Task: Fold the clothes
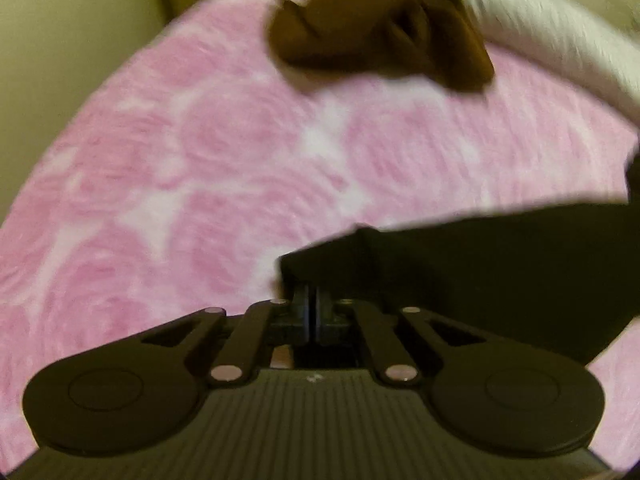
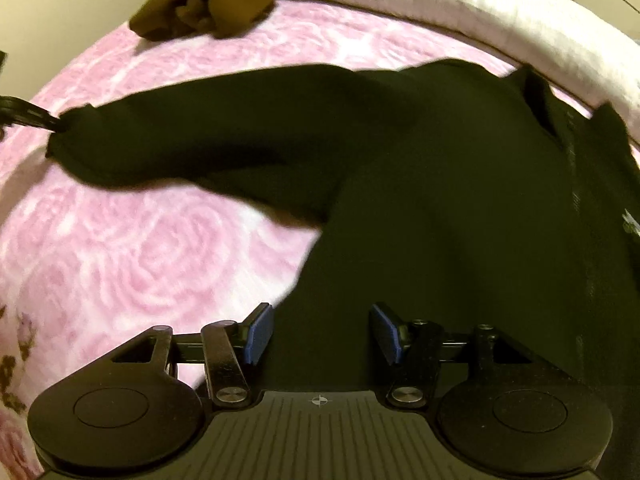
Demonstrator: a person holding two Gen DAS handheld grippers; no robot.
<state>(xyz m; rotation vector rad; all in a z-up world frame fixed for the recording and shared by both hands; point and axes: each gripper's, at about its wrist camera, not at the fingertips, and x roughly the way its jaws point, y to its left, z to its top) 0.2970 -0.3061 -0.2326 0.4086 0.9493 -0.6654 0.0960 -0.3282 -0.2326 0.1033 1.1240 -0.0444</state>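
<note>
A black garment [image 2: 440, 184] is spread on a pink rose-patterned blanket [image 2: 132, 248], one sleeve stretched leftward. The sleeve's end is pinched by the left gripper [image 1: 311, 300], its fingers pressed together on the cloth. The right gripper [image 2: 322, 334] is held apart above the garment's body, nothing between its blue pads [image 2: 260, 332]. A crumpled brown garment [image 2: 208, 0] is noted near a white pillow [image 2: 460, 12].

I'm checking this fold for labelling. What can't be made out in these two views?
- Left wrist: the brown garment is motion-blurred; its type is unreadable.
- Left wrist: the black garment is cut off by the right edge.
- Right wrist: the left hand-held gripper is mostly out of frame; its jaws are unseen.
- Right wrist: the small white mark is too small to read.
</note>
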